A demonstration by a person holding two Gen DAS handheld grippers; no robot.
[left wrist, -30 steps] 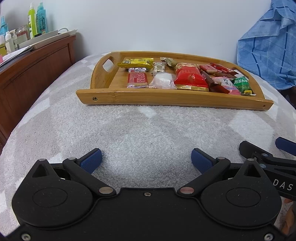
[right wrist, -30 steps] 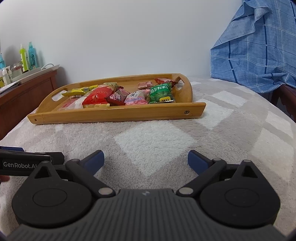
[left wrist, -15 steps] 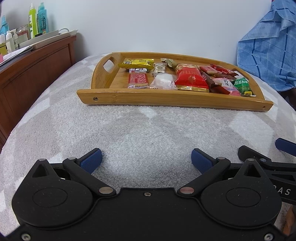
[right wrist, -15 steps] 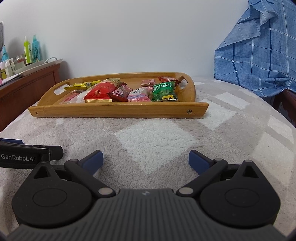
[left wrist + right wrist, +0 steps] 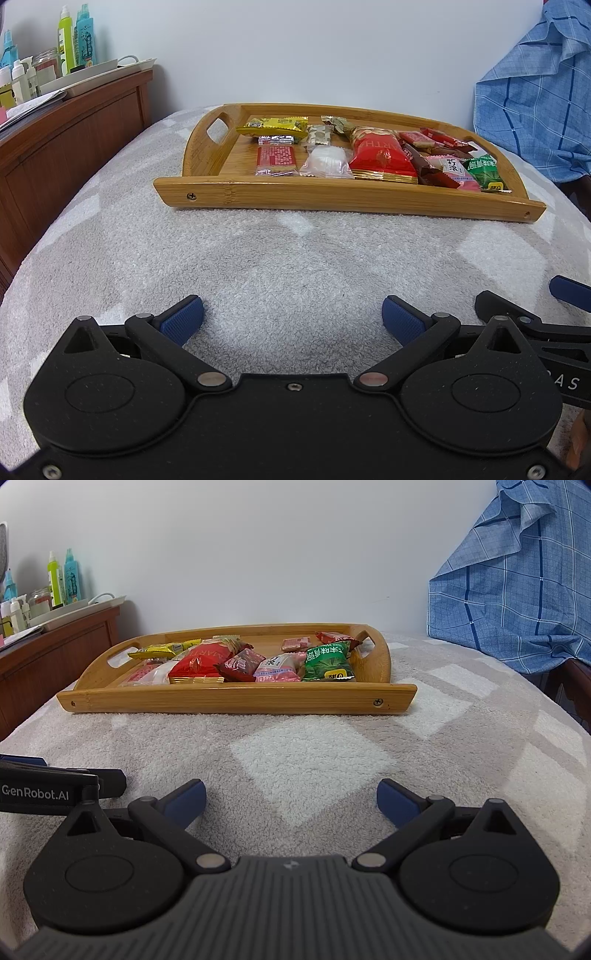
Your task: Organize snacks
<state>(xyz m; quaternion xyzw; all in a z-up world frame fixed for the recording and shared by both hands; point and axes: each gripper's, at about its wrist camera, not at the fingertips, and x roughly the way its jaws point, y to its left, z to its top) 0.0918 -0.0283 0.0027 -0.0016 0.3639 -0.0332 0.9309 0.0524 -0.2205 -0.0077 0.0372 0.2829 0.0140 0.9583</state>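
Snacks sit far ahead of you in the wooden tray (image 5: 347, 197), which lies on the grey-and-white blanket (image 5: 280, 266), well apart from both tools. Your left hand-held gripper (image 5: 291, 319) hovers low over the near blanket with its jaws spread wide and nothing between them; your right hand-held gripper (image 5: 290, 799) is just beside it, equally wide and empty. In the tray, the yellow packet (image 5: 273, 126) lies at the far left, the red square packet (image 5: 276, 159) and white wrapped sweet (image 5: 327, 162) near the front wall, the large red bag (image 5: 382, 157) in the middle, the pink packet (image 5: 456, 173) and green packet (image 5: 484, 171) toward the right end. A wooden cabinet (image 5: 66, 147) with bottles (image 5: 74, 38) stands left; blue checked cloth (image 5: 517, 602) hangs on the right
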